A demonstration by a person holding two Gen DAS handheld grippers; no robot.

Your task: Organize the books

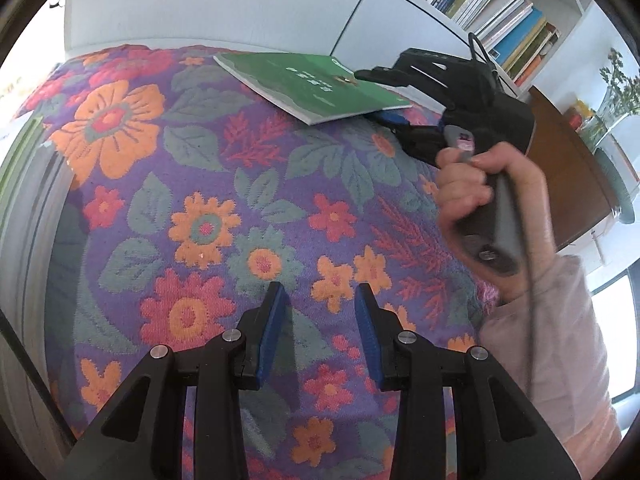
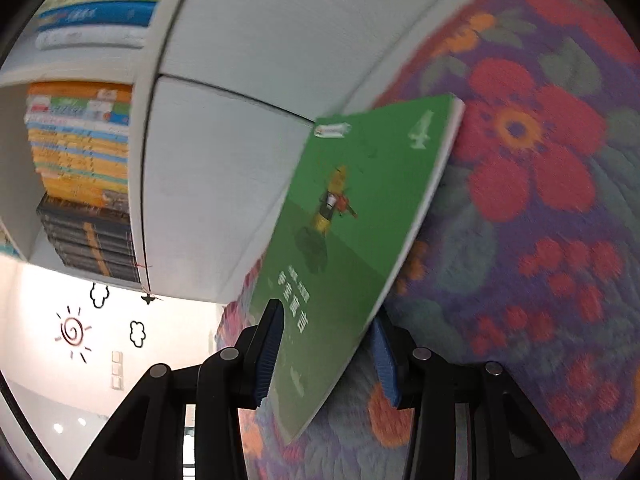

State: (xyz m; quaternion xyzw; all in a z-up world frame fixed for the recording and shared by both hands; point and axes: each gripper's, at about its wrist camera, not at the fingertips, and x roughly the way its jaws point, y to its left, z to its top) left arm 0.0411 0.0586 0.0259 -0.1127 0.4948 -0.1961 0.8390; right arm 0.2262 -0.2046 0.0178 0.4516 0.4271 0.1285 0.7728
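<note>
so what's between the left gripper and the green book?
Only bare floral cloth. In the left wrist view, nothing sits between the left gripper and the green book.

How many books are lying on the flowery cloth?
1. A green book lies on the flowery cloth near its far edge, between the right gripper's fingers. More books stand in the shelf, not on the cloth.

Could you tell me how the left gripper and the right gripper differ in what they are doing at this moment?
The left gripper has nothing between its fingers, while the right gripper straddles one edge of the green book. The left gripper points down at the bare flowered cloth; the right gripper reaches in sideways, one finger above and one finger under the book. Both have black bodies and blue pads.
</note>
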